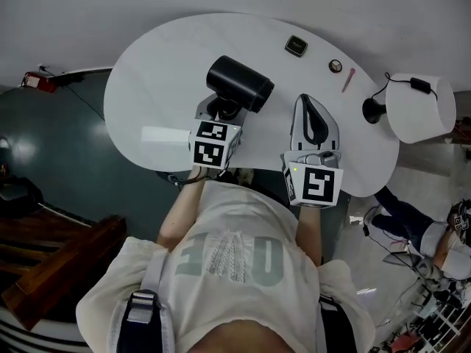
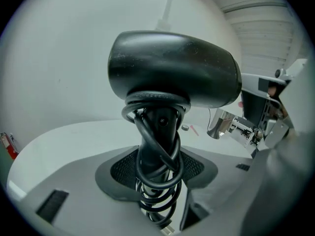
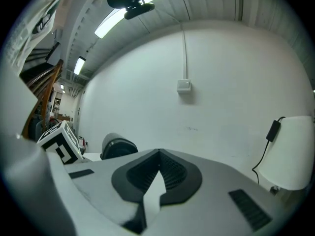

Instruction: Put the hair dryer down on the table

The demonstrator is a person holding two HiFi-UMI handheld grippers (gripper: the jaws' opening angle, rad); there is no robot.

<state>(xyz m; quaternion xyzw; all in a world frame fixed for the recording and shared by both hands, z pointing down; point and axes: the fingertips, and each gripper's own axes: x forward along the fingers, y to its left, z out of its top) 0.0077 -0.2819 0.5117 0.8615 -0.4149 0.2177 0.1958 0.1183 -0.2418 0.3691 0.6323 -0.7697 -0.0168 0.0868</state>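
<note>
Jaws of the left gripper (image 2: 157, 173) were pinched on the handle of the black hair dryer (image 2: 172, 70), whose cord (image 2: 155, 146) was coiled round that handle in several loops. The foot of the handle and the last coils ran off the bottom edge of the left gripper view. Jaws of the right gripper (image 3: 158, 154) were pressed together at their tips with nothing between them. From the head view the left gripper (image 1: 224, 110) held the hair dryer (image 1: 239, 83) over the near left part of the white desk (image 1: 147, 79), barrel lying crosswise. The handle was hidden there behind the gripper, and whether the dryer touched the surface could not be made out. The right gripper (image 1: 305, 105) sat just beside it, to the right. Both hands were covered by the marker cubes.

A white sheet (image 1: 165, 135) lay on the desk left of the left gripper. Farther back lay a small dark square thing (image 1: 296, 45), a small round thing (image 1: 335, 66) and a pink stick (image 1: 348, 79), all too small to identify. A lamp with a white shade (image 1: 421, 107) stood at the right end. Behind the desk rose a plain white wall with a switch box (image 3: 184, 85), and wooden steps (image 1: 59, 259) showed at the left
</note>
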